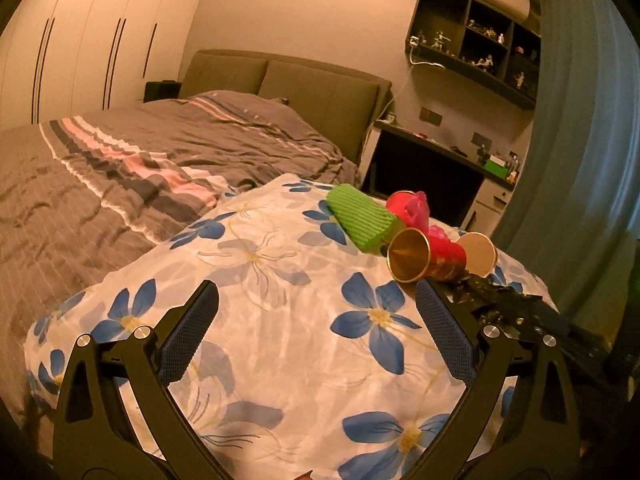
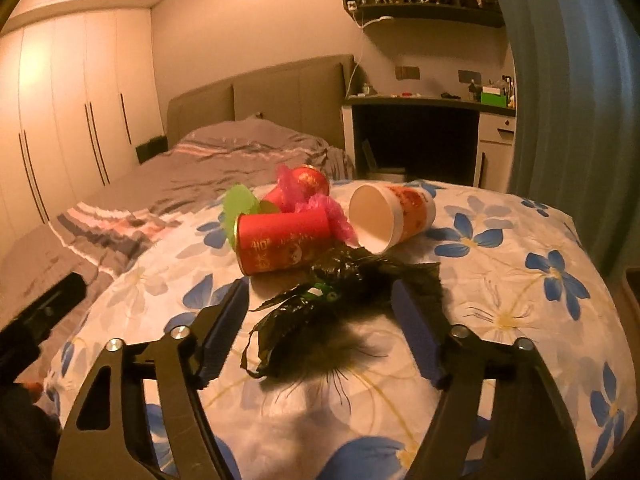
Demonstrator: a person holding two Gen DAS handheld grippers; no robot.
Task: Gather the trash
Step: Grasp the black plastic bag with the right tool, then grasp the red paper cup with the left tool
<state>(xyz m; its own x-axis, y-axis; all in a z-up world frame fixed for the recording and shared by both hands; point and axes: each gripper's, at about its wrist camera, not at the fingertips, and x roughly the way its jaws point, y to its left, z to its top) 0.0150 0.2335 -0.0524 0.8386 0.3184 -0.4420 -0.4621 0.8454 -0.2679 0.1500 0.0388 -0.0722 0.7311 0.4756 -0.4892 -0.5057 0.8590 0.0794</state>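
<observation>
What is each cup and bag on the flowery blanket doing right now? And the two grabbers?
Red cup: lying on its side.
White cup: tipped over, empty, mouth facing the camera.
Green cup: lying on its side.
Black bag: crumpled, between the right grabber's fingers, not pinched.
Pink bag: crumpled among the cups.
Right grabber: open.
Left grabber: open, holding nothing.

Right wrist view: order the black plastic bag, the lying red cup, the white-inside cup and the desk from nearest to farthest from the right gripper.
1. Black plastic bag: crumpled between the right gripper fingers, though not gripped.
2. Red cup: on its side, just beyond the bag, left of centre.
3. White-inside cup: on its side, slightly farther, to the right.
4. Desk: far back by the wall.
</observation>
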